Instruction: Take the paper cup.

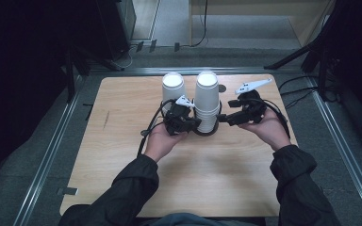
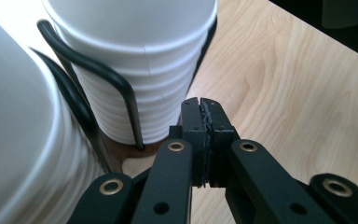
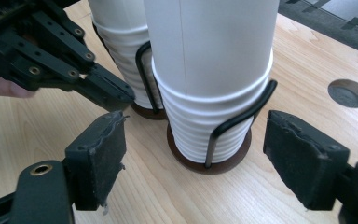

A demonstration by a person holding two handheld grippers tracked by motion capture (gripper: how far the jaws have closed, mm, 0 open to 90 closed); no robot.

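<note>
In the high view, two stacks of white paper cups stand upright side by side on the worktop [image 1: 122,141], the left stack [image 1: 173,89] shorter and the right stack [image 1: 207,101] taller, with the left gripper [image 1: 188,123] and the right gripper [image 1: 226,117] at its base on either side; judging by this, the stacking looks largely done and both tools are free of the cups. In the left gripper view, the jaws are clenched together on nothing, just beside a wire holder [image 2: 121,88] that cradles nested cups [image 2: 140,70]. In the right gripper view, the jaws stand released and apart, either side of the near stack [image 3: 209,93] in its holder on a round brown base [image 3: 209,163], touching neither; what the cups contain cannot be told.
</note>
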